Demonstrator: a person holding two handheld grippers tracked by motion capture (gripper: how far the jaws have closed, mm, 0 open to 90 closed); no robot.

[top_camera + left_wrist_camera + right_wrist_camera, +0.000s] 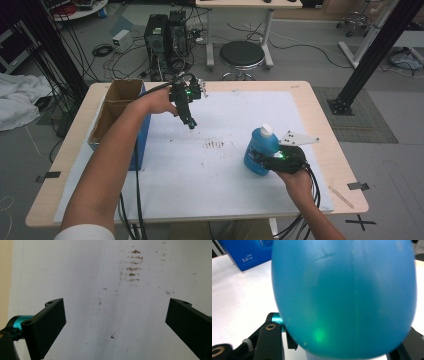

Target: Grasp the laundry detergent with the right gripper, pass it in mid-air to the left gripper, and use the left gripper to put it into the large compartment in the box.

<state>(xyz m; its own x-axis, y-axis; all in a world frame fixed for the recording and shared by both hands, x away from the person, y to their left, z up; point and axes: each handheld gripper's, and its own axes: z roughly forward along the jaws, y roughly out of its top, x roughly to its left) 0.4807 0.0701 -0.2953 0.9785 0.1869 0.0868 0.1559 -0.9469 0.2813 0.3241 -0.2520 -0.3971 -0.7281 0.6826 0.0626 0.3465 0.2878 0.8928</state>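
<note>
Blue bottle [261,149] upright — cap up

The left forearm reached far over the table, and the left gripper [190,123] hung in the air, pointing down, with its jaws wide apart and nothing between them. The right gripper [257,159] lay low and level, its jaws closed on the blue bottle [261,150].

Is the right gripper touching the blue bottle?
Touching: in the right gripper view the blue bottle sits between the right gripper fingers, pressed against them.
</note>
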